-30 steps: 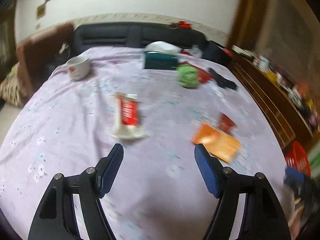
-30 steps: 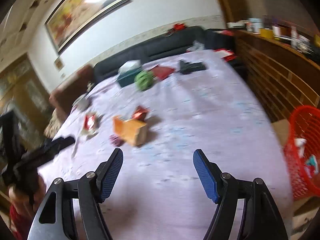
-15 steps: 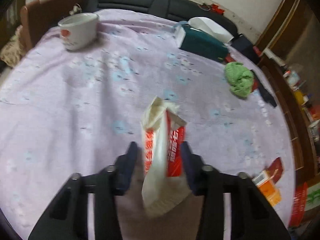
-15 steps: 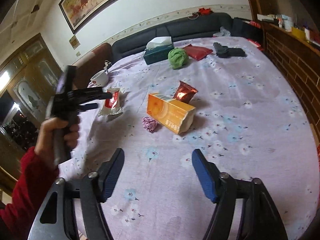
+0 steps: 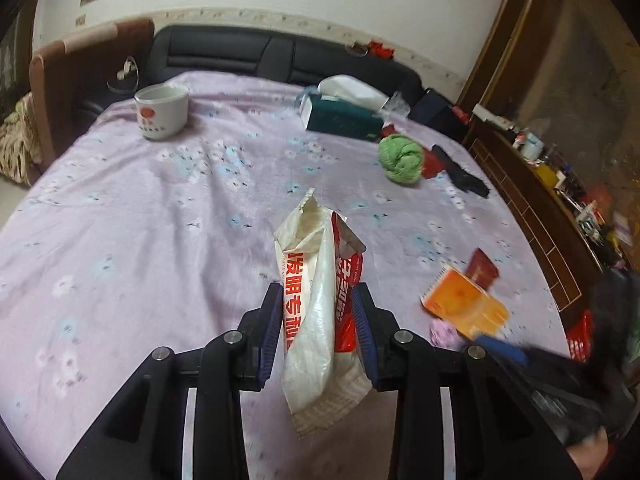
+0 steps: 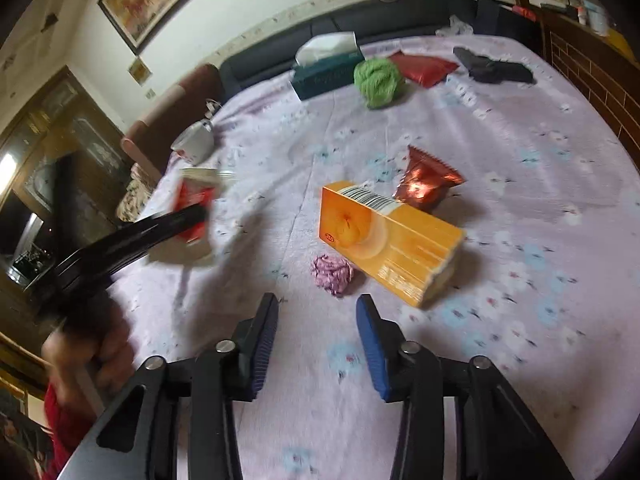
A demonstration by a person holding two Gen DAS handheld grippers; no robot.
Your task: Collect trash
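- Left gripper (image 5: pixel 317 330): closed on a white and red snack wrapper (image 5: pixel 320 304), pinched at mid-length between both blue pads. The wrapper stands nearly upright, its torn top above the jaws and its bottom hanging below them, clear of the purple flowered cloth (image 5: pixel 160 208) that covers the bench.
- Step in hand, as judged: first piece of trash is secured and lifted; transfer to a bin is not yet done.
- A red basket (image 5: pixel 580 336) shows at the far right edge of the left wrist view, beyond the bench edge. It is the probable destination; its contents cannot be made out.
- Next move for the left side, as judged: carry the wrapper rightward over the bench edge and release above the basket. The film is limp, so the grip should hold until it is over the opening.
- Right gripper (image 6: pixel 317 322): open and empty, hovering above the cloth with its jaws apart.
- Just ahead of it lies a crumpled purple scrap (image 6: pixel 333 274), touching or nearly touching an orange carton (image 6: pixel 392 240); a dark red foil packet (image 6: pixel 428 184) lies behind the carton.
- Next move for the right side, as judged: lower and close on the scrap, the nearest item.
- A white mug (image 5: pixel 162 111), tissue box (image 5: pixel 340 118) and green cloth ball (image 5: pixel 401 158) sit at the far side.
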